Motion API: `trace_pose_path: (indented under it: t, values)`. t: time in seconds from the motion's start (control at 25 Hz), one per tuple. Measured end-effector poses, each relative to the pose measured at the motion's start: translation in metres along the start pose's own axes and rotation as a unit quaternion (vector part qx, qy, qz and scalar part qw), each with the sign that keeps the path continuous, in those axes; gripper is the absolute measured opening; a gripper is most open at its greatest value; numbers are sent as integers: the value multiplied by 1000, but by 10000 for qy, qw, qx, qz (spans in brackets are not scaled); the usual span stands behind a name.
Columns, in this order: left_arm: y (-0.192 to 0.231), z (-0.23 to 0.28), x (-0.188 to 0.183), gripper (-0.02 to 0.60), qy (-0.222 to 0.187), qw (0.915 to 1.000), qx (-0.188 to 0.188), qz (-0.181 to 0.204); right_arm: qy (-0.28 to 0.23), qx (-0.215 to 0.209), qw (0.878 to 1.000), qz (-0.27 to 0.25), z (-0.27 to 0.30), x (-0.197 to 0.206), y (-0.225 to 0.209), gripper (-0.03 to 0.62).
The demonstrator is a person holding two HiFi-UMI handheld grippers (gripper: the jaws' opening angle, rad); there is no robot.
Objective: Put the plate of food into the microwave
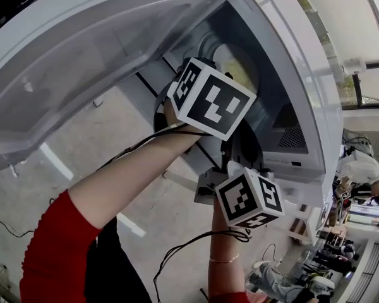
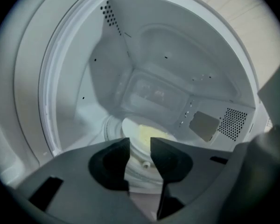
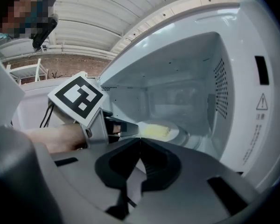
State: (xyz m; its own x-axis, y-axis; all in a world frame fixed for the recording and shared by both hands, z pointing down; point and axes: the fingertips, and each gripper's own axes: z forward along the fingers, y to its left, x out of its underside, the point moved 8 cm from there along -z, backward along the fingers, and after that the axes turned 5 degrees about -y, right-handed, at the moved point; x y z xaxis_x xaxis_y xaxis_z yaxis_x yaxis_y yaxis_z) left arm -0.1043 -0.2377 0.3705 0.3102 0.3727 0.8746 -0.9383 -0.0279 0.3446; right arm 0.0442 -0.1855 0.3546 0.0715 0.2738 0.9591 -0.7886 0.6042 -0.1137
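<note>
The white plate (image 3: 173, 130) with yellow food (image 3: 156, 131) lies on the turntable inside the open microwave (image 3: 252, 115). My left gripper (image 3: 130, 129) reaches into the cavity, its fingertips at the plate's near rim. In the left gripper view its jaws (image 2: 140, 143) stand apart, with the plate (image 2: 133, 127) and the food (image 2: 151, 134) showing through the gap; nothing is gripped. My right gripper (image 3: 140, 143) is shut and empty, just outside the opening and pointing at the plate. In the head view both marker cubes (image 1: 211, 96) (image 1: 249, 197) sit in front of the cavity.
The microwave door (image 1: 82, 62) is swung wide open at the left of the head view. The cavity's perforated side wall (image 3: 219, 85) is close on the right of the plate. A room with furniture and a person (image 1: 360, 169) lies beyond at the right.
</note>
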Motion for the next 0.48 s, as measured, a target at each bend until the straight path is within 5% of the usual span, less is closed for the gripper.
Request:
trace_pose_path:
  t: [0.48]
  values:
    - [28,8,-11,132,22,9968,-60,802,41,83,9999,95,31,0,19,15]
